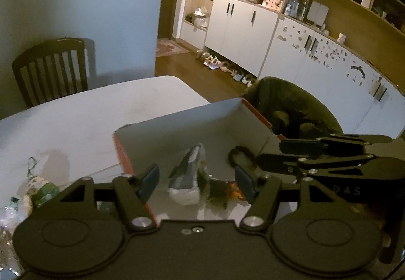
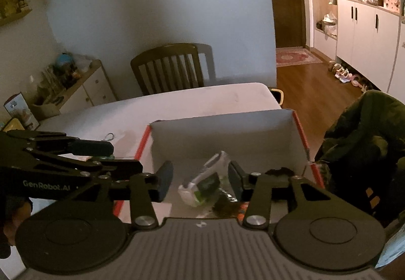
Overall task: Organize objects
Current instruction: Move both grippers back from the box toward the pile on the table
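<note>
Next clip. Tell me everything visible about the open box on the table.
The box is a shallow, open-topped carton, apparently cardboard, with a pale grey inside and red-orange outer edges. It sits flat on the white table, at the side nearest a dark green jacket. Inside lie a crumpled white and green packet, a dark hair tie and other small wrappers too blurred to identify. Both grippers are over it with fingers apart; neither visibly touches it.

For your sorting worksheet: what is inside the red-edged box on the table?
Inside the box lie a white and grey packet, a dark hair tie and some crumpled wrappers. Both open grippers hide its near end, so anything there cannot be seen.
</note>
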`<state>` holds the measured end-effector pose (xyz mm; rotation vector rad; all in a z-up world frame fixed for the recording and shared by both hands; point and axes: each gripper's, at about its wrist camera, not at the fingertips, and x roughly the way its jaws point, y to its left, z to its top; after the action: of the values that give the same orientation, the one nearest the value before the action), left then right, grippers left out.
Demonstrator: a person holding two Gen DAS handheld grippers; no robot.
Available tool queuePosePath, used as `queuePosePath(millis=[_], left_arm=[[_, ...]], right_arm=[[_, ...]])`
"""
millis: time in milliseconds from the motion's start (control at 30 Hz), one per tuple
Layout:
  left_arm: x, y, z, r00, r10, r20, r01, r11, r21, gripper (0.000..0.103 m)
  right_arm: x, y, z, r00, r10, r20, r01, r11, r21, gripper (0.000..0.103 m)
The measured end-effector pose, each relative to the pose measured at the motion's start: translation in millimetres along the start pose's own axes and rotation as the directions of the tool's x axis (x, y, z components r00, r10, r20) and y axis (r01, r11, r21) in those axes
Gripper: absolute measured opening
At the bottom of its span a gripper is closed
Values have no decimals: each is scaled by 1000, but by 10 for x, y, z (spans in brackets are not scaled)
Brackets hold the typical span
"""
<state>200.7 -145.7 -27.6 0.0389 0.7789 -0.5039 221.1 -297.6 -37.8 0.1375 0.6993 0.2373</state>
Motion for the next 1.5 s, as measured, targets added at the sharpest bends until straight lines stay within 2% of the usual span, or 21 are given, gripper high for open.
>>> queuePosePath(millis=[333, 800, 900, 967, 1067, 1400, 1500], left_arm=[[-327, 491, -224, 1000, 19, 9, -18, 998, -67, 73], [-771, 1292, -535, 995, 93, 23, -89, 988, -123, 87], [-863, 1461, -595, 994, 104, 38, -98, 986, -131, 91], [-937, 1566, -650, 990, 125, 60, -116, 984, -134, 99], [-1023, 1733, -731, 984, 159, 76, -147, 979, -142, 102], [-1062, 2364, -1044, 973, 228, 38, -217, 956, -199, 103], [-1041, 2513, -1142, 969, 245, 32, -233, 949, -213, 103]], right_arm=[[21, 557, -103, 1000, 11, 2, -11, 1000, -11, 60], [186, 1455, -199, 999, 52, -6, -52, 998, -25, 80], [254, 1649, -223, 999, 46, -20, -47, 998, -35, 81], [299, 1768, -231, 999, 47, -24, -48, 998, -43, 82], [366, 1929, -240, 998, 50, -23, -51, 998, -47, 84], [567, 2337, -273, 1000, 9, 2, -9, 995, -95, 86], [652, 2392, -280, 1000, -3, 0, 3, 997, -75, 86]])
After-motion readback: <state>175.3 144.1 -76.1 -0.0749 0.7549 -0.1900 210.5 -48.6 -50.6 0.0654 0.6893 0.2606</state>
